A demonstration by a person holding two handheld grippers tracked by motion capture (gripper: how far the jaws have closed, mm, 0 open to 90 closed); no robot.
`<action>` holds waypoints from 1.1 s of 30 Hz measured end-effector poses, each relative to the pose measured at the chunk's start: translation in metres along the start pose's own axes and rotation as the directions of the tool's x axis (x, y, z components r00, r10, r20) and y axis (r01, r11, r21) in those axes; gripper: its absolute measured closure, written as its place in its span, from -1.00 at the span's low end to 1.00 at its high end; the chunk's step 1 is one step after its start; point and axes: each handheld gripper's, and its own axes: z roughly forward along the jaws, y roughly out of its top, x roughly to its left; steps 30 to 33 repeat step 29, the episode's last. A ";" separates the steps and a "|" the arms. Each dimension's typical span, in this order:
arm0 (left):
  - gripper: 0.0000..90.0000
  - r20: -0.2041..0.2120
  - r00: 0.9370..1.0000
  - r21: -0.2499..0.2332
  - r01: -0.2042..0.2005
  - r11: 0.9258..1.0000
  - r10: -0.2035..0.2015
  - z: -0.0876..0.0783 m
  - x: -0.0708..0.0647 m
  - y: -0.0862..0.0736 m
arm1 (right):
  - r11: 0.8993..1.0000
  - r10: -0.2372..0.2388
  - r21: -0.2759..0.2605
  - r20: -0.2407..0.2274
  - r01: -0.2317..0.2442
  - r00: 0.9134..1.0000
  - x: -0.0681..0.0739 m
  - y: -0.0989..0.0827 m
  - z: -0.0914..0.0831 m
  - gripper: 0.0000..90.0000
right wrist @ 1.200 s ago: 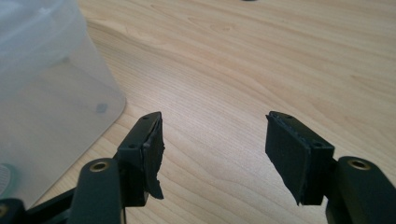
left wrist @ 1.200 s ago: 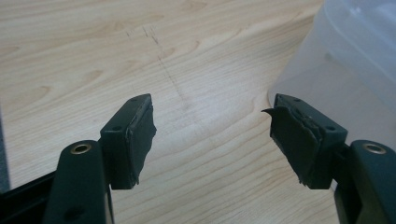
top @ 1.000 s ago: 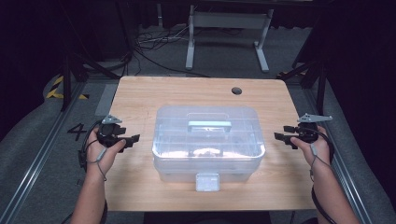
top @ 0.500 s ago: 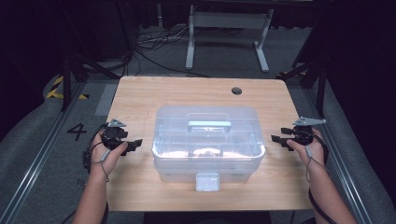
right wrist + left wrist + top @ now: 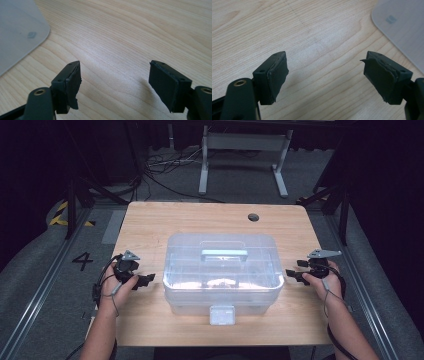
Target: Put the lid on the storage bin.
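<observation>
Both grippers, left gripper (image 5: 148,279) and right gripper (image 5: 290,274), are flanking the clear lidded plastic storage box (image 5: 222,272), jaws having just been spreading, empty; the box is looking light, stiff, slippery, best gripped at its end rims.

a light wooden table (image 5: 150,225) with a small round cable hole (image 5: 253,217) near its far edge carries just one thing, a clear plastic storage box (image 5: 222,270) with a lid handle and a front latch, sitting pretty much dead centre on the bare woodgrain top.
</observation>
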 end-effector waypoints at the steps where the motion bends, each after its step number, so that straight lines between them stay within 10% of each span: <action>1: -0.57 0.003 1.000 0.007 -0.008 1.000 0.008 0.001 0.000 -0.001 | 1.000 -0.005 0.000 0.000 0.005 1.000 0.001 -0.001 0.001 -0.47; 33: -0.58 0.028 1.000 -0.008 0.001 1.000 -0.001 0.001 -0.004 -0.002 | 1.000 -0.026 0.003 -0.039 0.026 0.999 0.010 -0.005 0.008 -0.65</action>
